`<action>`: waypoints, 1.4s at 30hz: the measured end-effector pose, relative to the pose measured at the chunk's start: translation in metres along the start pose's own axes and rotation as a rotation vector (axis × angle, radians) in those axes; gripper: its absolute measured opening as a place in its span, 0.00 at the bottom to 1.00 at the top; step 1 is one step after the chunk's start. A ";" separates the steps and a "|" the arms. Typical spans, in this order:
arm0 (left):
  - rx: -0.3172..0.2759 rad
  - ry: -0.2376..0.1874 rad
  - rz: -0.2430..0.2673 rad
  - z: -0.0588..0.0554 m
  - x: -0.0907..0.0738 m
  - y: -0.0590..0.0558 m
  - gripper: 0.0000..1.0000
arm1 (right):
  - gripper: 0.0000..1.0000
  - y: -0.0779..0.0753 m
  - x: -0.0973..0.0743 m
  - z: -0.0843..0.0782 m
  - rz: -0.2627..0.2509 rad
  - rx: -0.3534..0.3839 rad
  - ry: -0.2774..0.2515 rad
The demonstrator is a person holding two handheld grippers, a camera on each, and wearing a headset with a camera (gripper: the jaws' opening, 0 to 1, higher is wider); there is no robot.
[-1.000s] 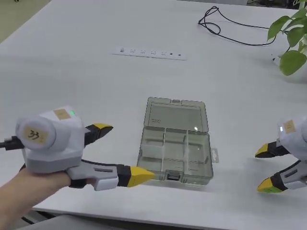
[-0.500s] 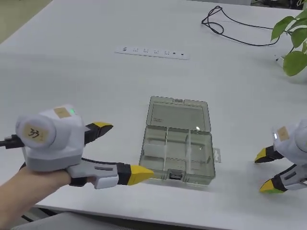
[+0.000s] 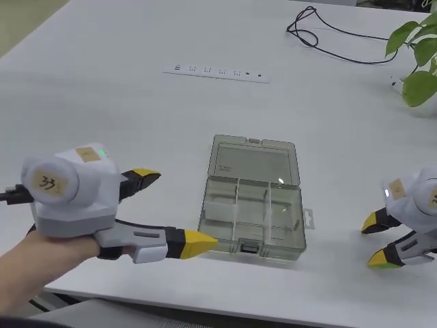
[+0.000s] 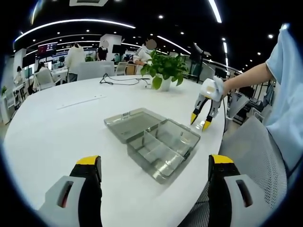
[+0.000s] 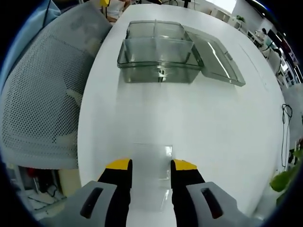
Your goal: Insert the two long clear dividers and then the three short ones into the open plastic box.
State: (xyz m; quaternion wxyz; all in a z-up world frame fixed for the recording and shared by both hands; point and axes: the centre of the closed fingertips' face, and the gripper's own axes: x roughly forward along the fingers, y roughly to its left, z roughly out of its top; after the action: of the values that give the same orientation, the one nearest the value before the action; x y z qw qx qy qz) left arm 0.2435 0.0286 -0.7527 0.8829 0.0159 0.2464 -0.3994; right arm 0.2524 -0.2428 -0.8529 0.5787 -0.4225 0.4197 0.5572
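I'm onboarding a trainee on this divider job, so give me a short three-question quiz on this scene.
1. True or false: the plastic box has its lid shut.
2. Which tongs are spread wider? A: left tongs. B: right tongs.
3. Fill in: beyond the lid, a white ____ lies on the table.
Key: 1 false, the lid lies open behind the box. 2 A. 3 power strip.
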 end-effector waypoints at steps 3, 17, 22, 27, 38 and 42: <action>-0.001 -0.002 -0.002 0.000 0.000 0.000 0.95 | 0.33 0.001 -0.001 0.001 -0.006 0.011 -0.001; -0.007 -0.007 -0.002 0.000 0.001 0.000 0.94 | 0.33 0.003 -0.001 0.006 -0.023 0.008 -0.002; -0.010 -0.010 -0.001 0.001 0.001 0.000 0.94 | 0.33 0.005 -0.003 0.010 -0.029 0.007 -0.007; -0.018 -0.010 0.000 0.001 0.003 -0.001 0.90 | 0.33 0.003 -0.005 0.011 -0.035 0.014 -0.018; -0.020 -0.015 -0.010 0.003 0.007 -0.004 0.90 | 0.33 -0.002 -0.008 0.013 -0.047 0.007 -0.028; -0.018 -0.011 -0.017 0.002 0.009 -0.006 0.90 | 0.33 -0.007 -0.010 0.014 -0.056 0.013 -0.039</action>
State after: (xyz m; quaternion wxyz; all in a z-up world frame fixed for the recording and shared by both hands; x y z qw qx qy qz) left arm 0.2452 0.0183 -0.7537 0.8809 0.0037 0.2454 -0.4048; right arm 0.2597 -0.2326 -0.8393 0.6049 -0.4192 0.3999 0.5463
